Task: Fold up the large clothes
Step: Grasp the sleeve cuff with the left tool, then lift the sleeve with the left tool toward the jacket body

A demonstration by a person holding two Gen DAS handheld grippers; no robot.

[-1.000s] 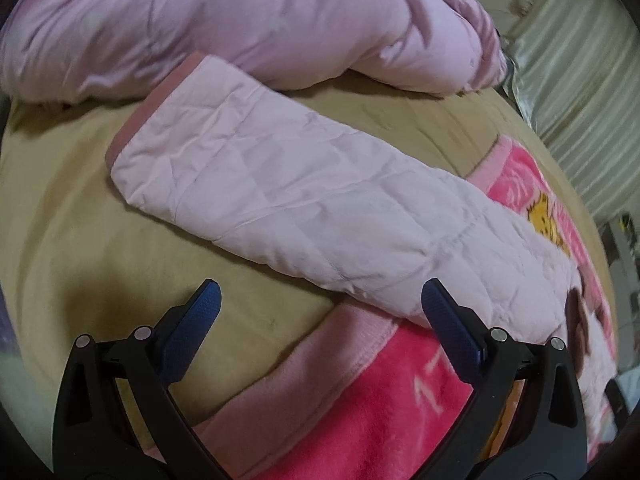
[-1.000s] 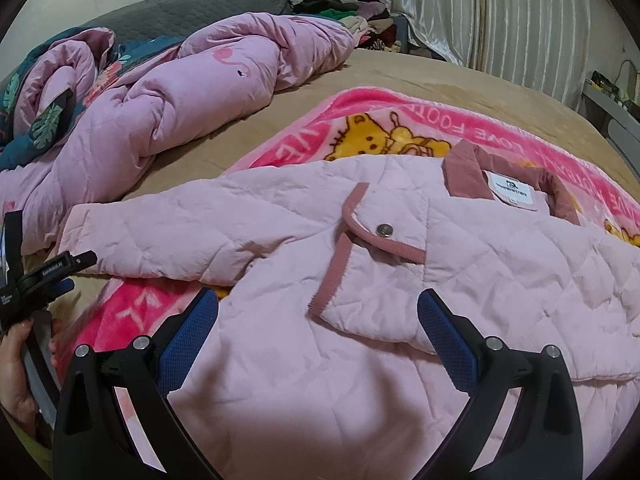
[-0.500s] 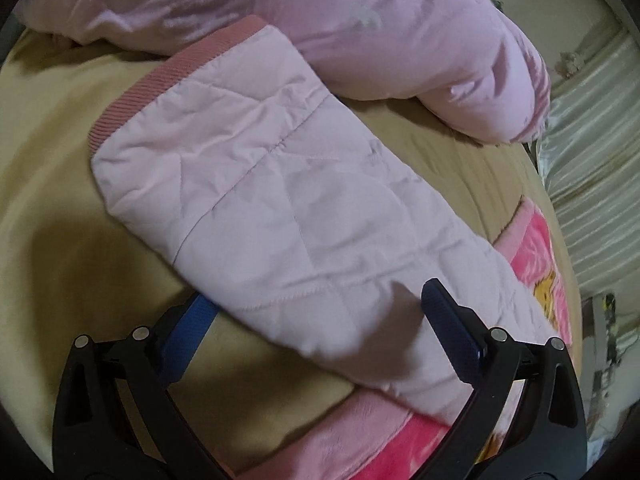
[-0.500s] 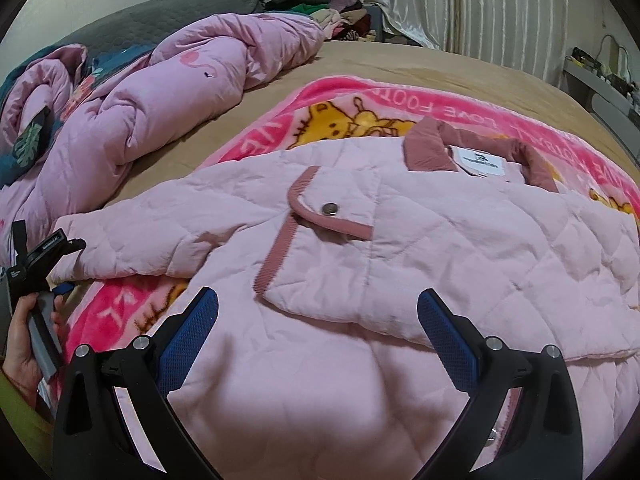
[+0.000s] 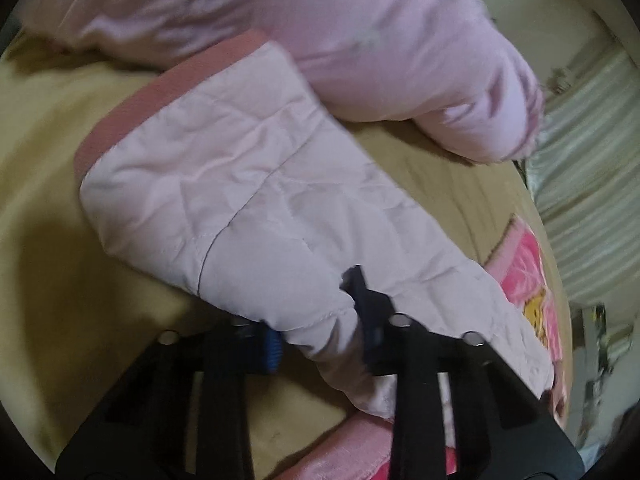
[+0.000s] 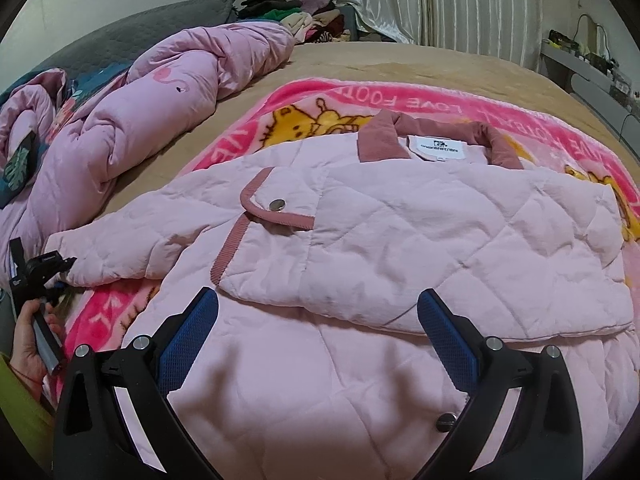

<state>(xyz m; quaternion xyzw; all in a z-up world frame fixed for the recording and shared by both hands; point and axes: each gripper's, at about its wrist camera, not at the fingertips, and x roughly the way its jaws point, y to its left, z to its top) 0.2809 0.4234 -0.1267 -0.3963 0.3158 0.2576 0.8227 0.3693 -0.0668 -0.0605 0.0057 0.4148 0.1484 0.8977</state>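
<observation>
A pale pink quilted jacket (image 6: 400, 240) with a dusty-pink collar lies spread face up on the bed. Its sleeve (image 5: 240, 184), ending in a ribbed pink cuff (image 5: 160, 92), stretches away from my left gripper (image 5: 320, 328). That gripper's jaws are closing, and the sleeve's near edge is bunched between the pads. In the right wrist view the left gripper (image 6: 44, 268) sits at the sleeve's (image 6: 120, 248) end, held by a hand (image 6: 32, 344). My right gripper (image 6: 318, 304) hovers open over the jacket's front, below the buttoned chest flap (image 6: 276, 212), with nothing between its fingers.
A rumpled pink duvet (image 6: 140, 112) is heaped along the bed's left side, just beyond the cuff. Under the jacket lies a bright pink cartoon blanket (image 6: 320, 96) on a tan sheet (image 6: 400, 60). A clothes pile (image 6: 300, 12) and curtains (image 6: 440, 0) are at the far end.
The left gripper moved in over the sleeve and its jaws went from wide apart to pinching the sleeve's edge. The right gripper drifted slightly over the jacket and stayed open.
</observation>
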